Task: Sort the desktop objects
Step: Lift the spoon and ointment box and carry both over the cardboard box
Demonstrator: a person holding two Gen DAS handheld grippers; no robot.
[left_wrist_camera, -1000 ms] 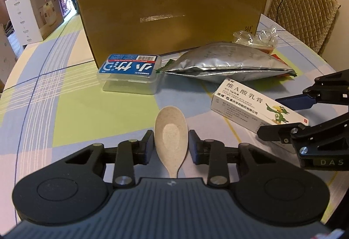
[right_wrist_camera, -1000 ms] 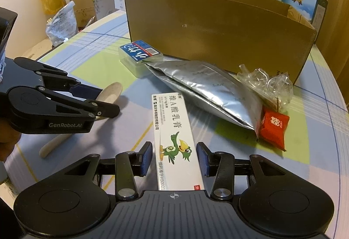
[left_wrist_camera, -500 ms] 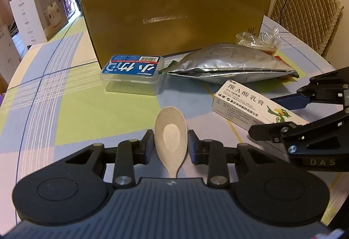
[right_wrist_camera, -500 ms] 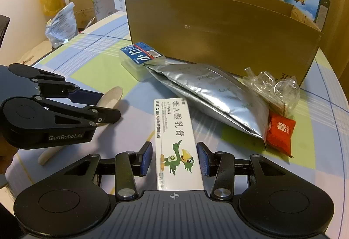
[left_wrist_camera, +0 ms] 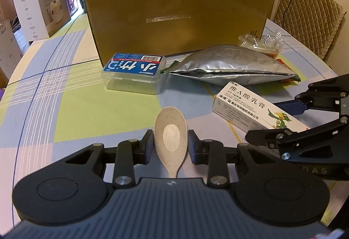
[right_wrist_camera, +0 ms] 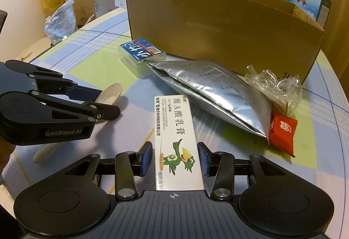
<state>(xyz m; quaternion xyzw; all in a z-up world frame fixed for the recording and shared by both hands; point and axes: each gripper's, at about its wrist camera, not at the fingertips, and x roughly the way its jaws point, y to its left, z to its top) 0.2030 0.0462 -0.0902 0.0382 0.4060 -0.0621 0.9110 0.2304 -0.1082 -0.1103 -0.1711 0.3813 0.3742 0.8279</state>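
Spoon (left_wrist_camera: pixel 170 136) between left fingers (left_wrist_camera: pixel 148 147)

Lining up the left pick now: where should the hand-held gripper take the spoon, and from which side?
Grip the spoon across its bowl's widest part, coming in level from the handle end. It lies flat, bowl up, pointing straight away, and the left hand-held gripper already straddles it with jaws open on either side.

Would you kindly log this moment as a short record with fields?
left tongs: open, pads either side of the beige spoon
right tongs: open, straddling the white ointment box
spoon: lying on the tablecloth
destination: open cardboard box behind the items
also waiting: silver pouch, clear plastic case, red sachet
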